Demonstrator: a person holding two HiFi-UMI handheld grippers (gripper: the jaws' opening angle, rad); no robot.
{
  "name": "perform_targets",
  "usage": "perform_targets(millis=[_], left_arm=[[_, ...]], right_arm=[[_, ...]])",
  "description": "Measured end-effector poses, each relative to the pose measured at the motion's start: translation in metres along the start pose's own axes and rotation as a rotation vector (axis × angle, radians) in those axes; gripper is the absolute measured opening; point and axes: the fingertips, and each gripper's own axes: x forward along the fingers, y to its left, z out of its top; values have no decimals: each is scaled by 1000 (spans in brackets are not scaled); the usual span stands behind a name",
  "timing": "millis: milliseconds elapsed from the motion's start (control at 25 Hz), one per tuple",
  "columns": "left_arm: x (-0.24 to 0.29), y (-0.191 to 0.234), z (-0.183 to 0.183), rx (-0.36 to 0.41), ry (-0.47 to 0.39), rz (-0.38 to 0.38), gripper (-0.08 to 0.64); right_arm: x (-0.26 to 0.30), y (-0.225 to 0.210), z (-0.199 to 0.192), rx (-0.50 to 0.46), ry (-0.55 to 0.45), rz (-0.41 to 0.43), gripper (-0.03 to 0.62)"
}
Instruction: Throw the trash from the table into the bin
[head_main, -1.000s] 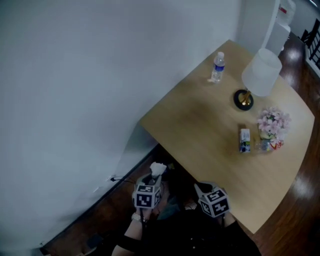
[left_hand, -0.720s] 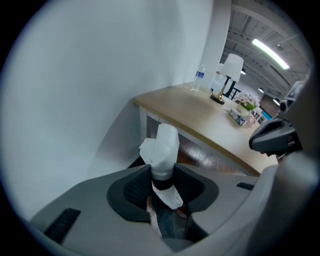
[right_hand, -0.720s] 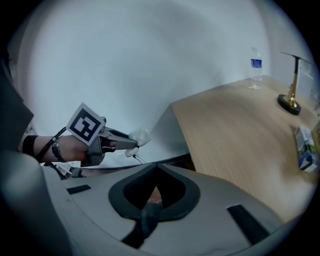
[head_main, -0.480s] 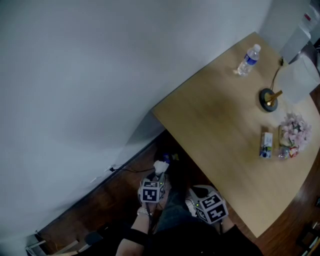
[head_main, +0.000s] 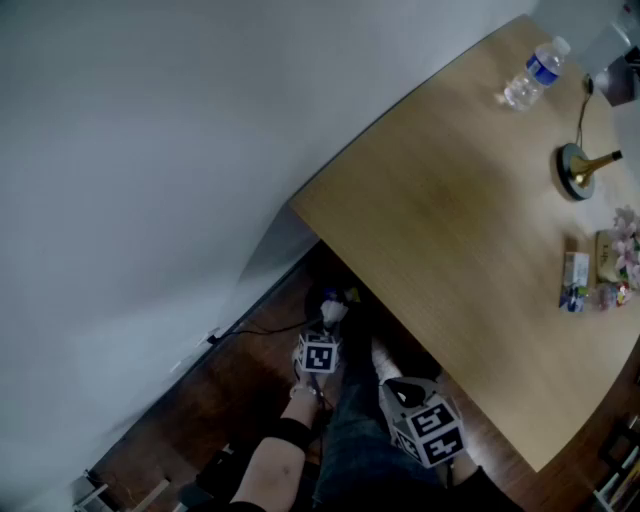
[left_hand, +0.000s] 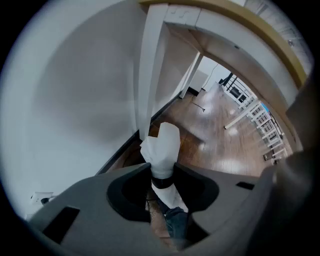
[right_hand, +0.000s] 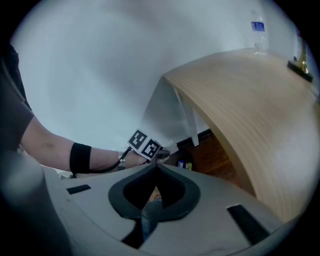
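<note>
The left gripper (left_hand: 162, 171) was clamped on a white paper wad (left_hand: 163, 145), held low under the desk's (head_main: 450, 200) wall-side corner above what looked like the bin (head_main: 314, 299), not yet dropped, the right gripper (right_hand: 156, 166) closed and empty.

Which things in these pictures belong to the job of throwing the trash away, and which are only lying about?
Belong to the job:
- white crumpled paper, gripped by the left gripper
- dark container under the table, probably the bin

Only lying about, on the table:
- water bottle
- lamp
- flowers
- small carton, perhaps trash too
</note>
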Motion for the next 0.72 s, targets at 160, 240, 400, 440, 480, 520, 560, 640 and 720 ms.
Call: perform_targets(millis=[160,240,400,440,480,520,560,640,720], left_arm=[[29,13,-5,18,27,26,149],[40,15,-6,0,35,16,149],[57,12,-9,-26,58,-36,150],[59,13,-10,-26,62,-44,150],[61,14,-10,-26,64,-52,156],[63,15,-10,-28,64,-60,187],[64,16,-10,-32,67,-70,273],[65,14,-13,-40,81,-96,350],[64,13,-13,-30,86,-106,350]], right_arm=[[22,-4,-9,32,25,3,6],[29,-6,-9,40,27,3,6],[37,-9,-10,46,29,-3,6],[37,-9,-10,49,31,-1,6],[38,-8,-10,51,33,1,6],[38,-8,-10,53,33,2,6],[39,-8,-10,53,33,2,6],[39,-9,-10,50,30,-2,6],[39,-9,-11,48,29,-7,6]])
